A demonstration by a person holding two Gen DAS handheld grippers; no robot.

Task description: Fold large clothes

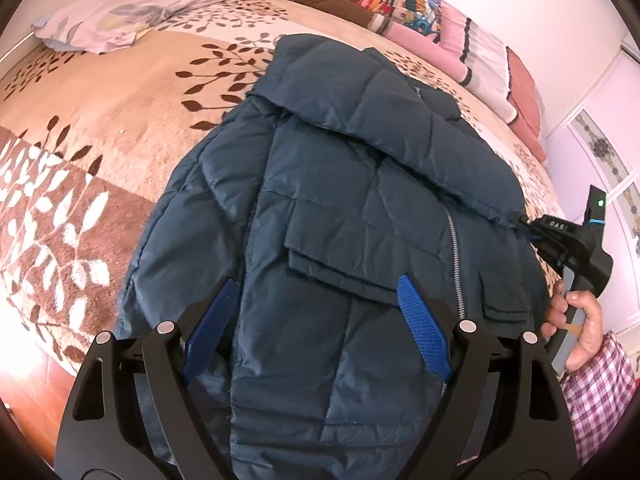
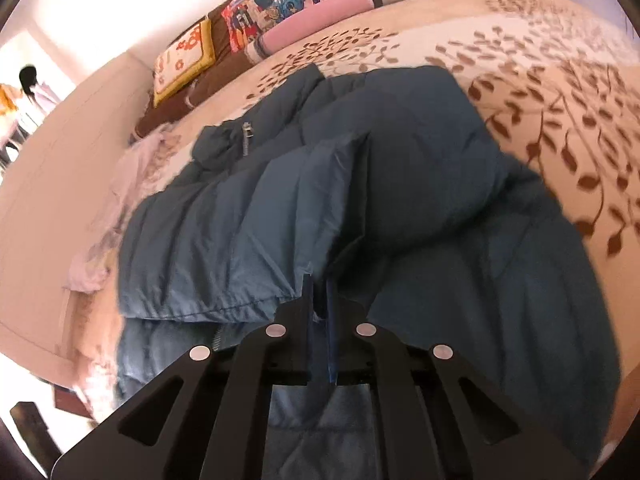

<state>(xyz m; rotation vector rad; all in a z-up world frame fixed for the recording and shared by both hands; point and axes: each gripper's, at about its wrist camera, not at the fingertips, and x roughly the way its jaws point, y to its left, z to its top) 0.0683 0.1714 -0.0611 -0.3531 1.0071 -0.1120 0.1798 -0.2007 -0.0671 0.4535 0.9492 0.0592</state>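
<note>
Leaf-printed beige and brown bedding covers the bed (image 1: 120, 128), with a pale pillow (image 1: 132, 8) near its far left corner and folded pink and patterned blankets (image 1: 452, 36) stacked along its far edge; a dark teal padded jacket (image 1: 360, 200) lies across the middle of the bed, its zipper (image 1: 454, 248) and flap pocket facing up, one side folded over the body. Over the jacket's near hem the left gripper (image 1: 316, 320) hangs pointing steeply down, its blue pads spread wide apart with nothing pinched between them; at the jacket's right edge the right gripper (image 2: 318, 296) is tilted downward, its jaws drawn together on a fold of the jacket's fabric. Seen from the left wrist view, the person's right hand (image 1: 576, 328) wraps the gripper's handle, thumb side up, a red-and-white checked sleeve (image 1: 600, 392) behind it.
</note>
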